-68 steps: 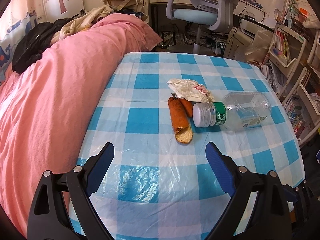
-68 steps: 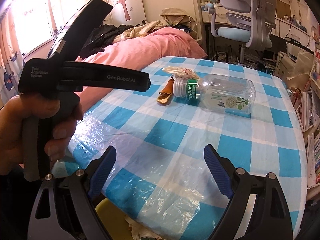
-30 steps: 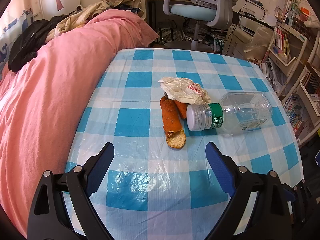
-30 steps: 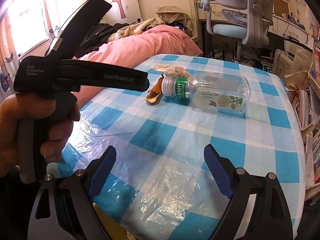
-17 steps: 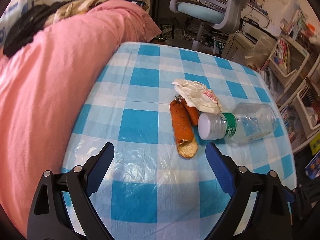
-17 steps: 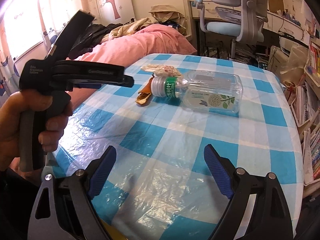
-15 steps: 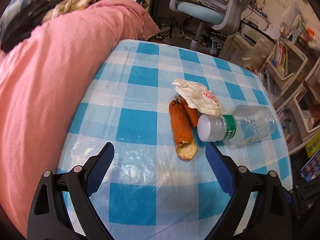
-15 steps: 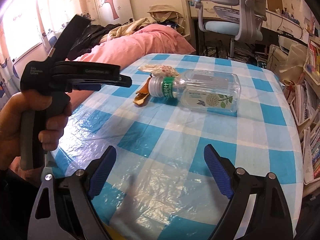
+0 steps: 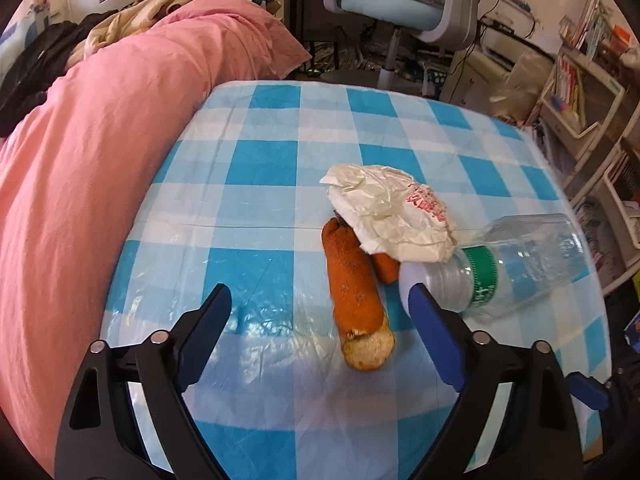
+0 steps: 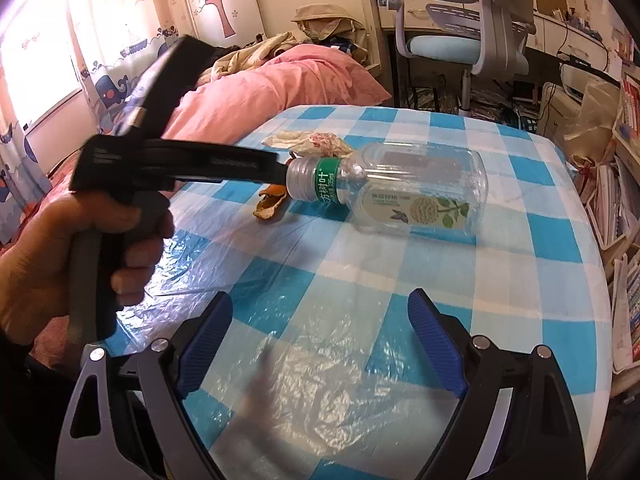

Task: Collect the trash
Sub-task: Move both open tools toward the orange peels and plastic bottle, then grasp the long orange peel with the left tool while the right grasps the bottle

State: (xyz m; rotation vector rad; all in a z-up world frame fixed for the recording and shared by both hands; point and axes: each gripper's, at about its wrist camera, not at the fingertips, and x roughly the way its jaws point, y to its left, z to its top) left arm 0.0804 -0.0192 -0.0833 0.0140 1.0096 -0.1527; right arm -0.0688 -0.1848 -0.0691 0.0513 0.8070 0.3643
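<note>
left gripper (image 9: 320, 308): jaws spread, just been narrowing, empty, nearing the orange peel (image 9: 354, 288) ahead between its fingers, likely for pickup. right gripper (image 10: 320, 312): released, empty, waiting; plastic bottle (image 10: 400, 196) lying well ahead on checked tabletop (image 10: 460, 280).

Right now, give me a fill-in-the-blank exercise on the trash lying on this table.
1. The clear plastic bottle lies on its ____.
2. The band just behind its cap is ____.
3. The crumpled wrapper rests partly on top of the ____ peel.
4. The open left gripper holds ____.

Missing words: side; green; orange; nothing
</note>
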